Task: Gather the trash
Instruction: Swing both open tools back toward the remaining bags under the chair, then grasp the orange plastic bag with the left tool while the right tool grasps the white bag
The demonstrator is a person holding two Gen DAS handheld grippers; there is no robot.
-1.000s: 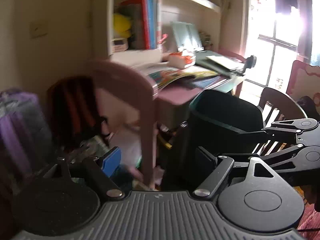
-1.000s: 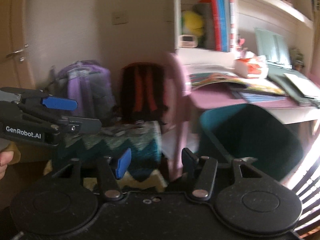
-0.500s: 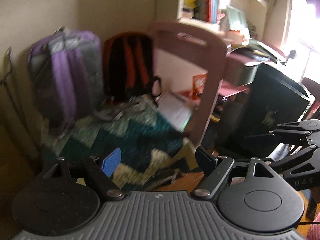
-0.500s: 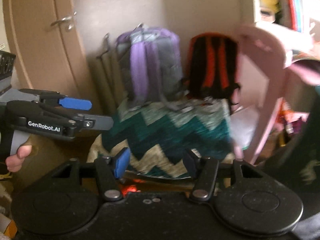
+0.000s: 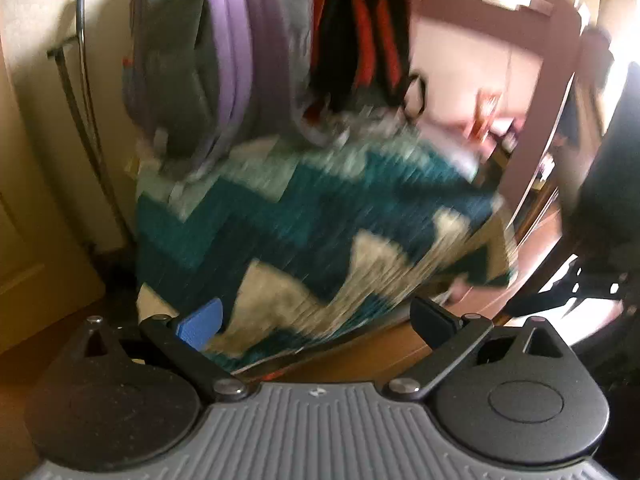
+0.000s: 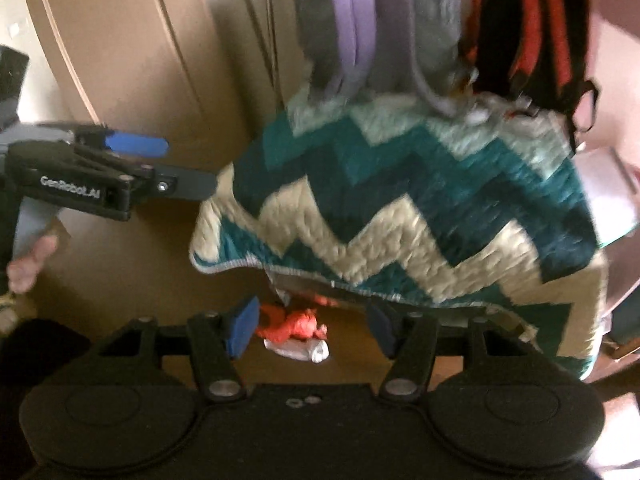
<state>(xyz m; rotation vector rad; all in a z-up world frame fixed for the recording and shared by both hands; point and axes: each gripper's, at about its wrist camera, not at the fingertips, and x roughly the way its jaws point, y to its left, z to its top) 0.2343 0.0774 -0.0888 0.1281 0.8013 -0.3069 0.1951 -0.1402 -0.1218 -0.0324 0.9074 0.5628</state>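
Note:
A crumpled red and white piece of trash (image 6: 294, 334) lies on the brown floor just below the edge of a teal and cream zigzag quilt (image 6: 420, 204). My right gripper (image 6: 312, 330) is open and empty, its fingers on either side of the trash and above it. My left gripper (image 5: 316, 318) is open and empty, pointed at the quilt (image 5: 304, 232); it also shows at the left of the right wrist view (image 6: 176, 168). The dark trash bin (image 5: 612, 184) is at the far right of the left wrist view.
A purple and grey backpack (image 6: 376, 24) and a black and orange backpack (image 6: 528, 32) stand on the quilt-covered block against the wall. A pink chair (image 5: 532, 92) is to the right. A wooden door (image 6: 120, 60) is at the left.
Both grippers have swung left and tilted down, away from the desk and bin toward the quilt and floor. The red and white trash has come into the right wrist view.

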